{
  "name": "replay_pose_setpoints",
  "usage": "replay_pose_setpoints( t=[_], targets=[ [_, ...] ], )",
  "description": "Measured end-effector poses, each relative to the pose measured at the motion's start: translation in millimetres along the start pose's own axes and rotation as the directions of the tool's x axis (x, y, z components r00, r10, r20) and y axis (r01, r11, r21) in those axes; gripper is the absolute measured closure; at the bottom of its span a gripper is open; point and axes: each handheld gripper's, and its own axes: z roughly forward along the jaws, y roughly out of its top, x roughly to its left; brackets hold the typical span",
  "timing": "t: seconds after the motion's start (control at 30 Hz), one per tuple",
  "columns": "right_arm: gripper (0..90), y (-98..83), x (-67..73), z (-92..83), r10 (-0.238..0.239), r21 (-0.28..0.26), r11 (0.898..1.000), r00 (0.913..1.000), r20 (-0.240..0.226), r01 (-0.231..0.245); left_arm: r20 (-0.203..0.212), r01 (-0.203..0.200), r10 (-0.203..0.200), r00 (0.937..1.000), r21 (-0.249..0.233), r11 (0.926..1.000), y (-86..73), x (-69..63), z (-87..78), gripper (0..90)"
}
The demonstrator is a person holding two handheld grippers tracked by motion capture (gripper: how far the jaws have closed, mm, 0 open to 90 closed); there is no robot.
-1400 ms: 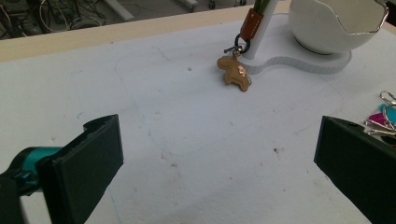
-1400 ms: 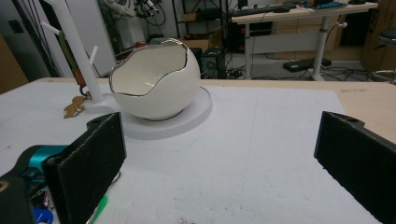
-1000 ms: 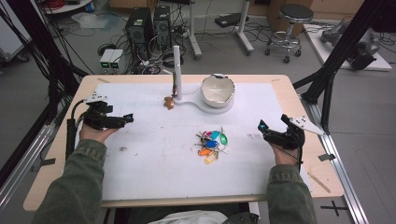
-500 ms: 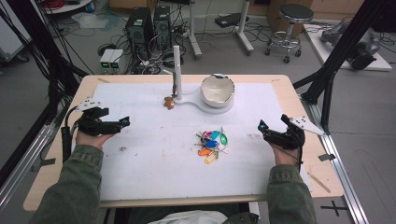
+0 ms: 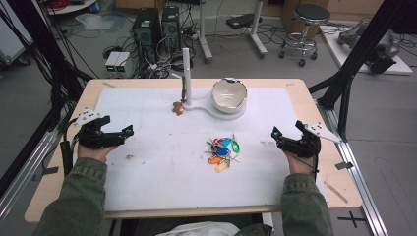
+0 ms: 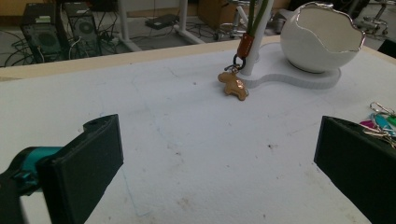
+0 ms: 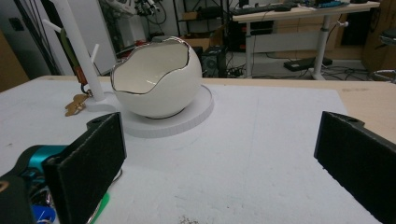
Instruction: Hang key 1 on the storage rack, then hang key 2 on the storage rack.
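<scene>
A bunch of coloured key tags [image 5: 223, 151] lies mid-mat, and its edge shows in the left gripper view [image 6: 380, 122]. A white egg-shaped bowl [image 5: 228, 93] [image 6: 322, 39] [image 7: 156, 79] sits on a white base with an upright post [image 5: 186, 73]. A brown horse-shaped charm [image 5: 178, 108] [image 6: 234, 85] [image 7: 74, 105] hangs by a clip at the post's foot and touches the mat. My left gripper [image 5: 129, 132] [image 6: 219, 163] stands open at the mat's left, far from the keys. My right gripper [image 5: 275, 135] [image 7: 219, 163] stands open right of the keys, empty.
A white mat [image 5: 162, 167] covers most of the wooden table [image 5: 324, 162]. Black frame posts [image 5: 354, 64] flank the table. Computers, cables and a stool [image 5: 300, 19] stand on the floor beyond the far edge.
My left gripper has drifted a little left and toward the near edge, still open. The right gripper, keys and bowl have not moved.
</scene>
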Motion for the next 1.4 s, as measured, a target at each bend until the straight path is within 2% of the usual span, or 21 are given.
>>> replay_pose_setpoints(
  t=[0.23, 0.57, 0.67, 0.87, 0.93, 1.1, 1.4],
  targets=[
    [1.2, -0.1, 0.2, 0.0, 0.001, 0.003, 1.0, 1.0, -0.001, -0.001, 0.003, 0.015, -0.015, 0.9999, -0.018, 0.9997, -11.0, 3.0, -7.3, 1.6],
    [1.2, 0.1, 0.0, -0.5, -0.001, 0.002, 1.0, 1.0, -0.006, 0.001, -0.02, 0.034, -0.035, 0.9992, -0.038, 0.9987, -25.1, 9.4, -17.0, 1.7],
    [1.2, 0.1, -0.3, -0.7, -0.002, 0.002, 1.0, 1.0, -0.006, 0.002, -0.024, 0.033, -0.034, 0.9991, -0.029, 0.999, -28.4, 11.1, -20.2, 1.7],
    [1.2, 0.4, -0.6, 0.1, 0.002, 0.016, 1.0, 0.9999, -0.014, -0.002, -0.049, 0.065, -0.067, 0.9965, -0.05, 0.9966, -36.8, 16.5, -29.8, 1.7],
    [1.2, 1.3, 1.2, 1.4, 0.005, 0.038, 0.999, 0.9994, -0.035, -0.004, -0.052, 0.067, -0.07, 0.9962, -0.058, 0.996, -37.2, 17.7, -31.3, 1.7],
    [1.2, 7.0, 13.8, 4.1, -0.025, 0.059, 0.998, 0.997, -0.074, 0.029, -0.054, 0.064, -0.067, 0.9963, -0.054, 0.9965, -38.2, 17.8, -30.7, 1.6],
    [1.2, 9.1, 32.7, 9.9, -0.092, 0.103, 0.989, 0.9856, -0.142, 0.107, -0.042, 0.063, -0.065, 0.997, -0.048, 0.9969, -38.7, 18.2, -28.9, 1.7]
  ],
)
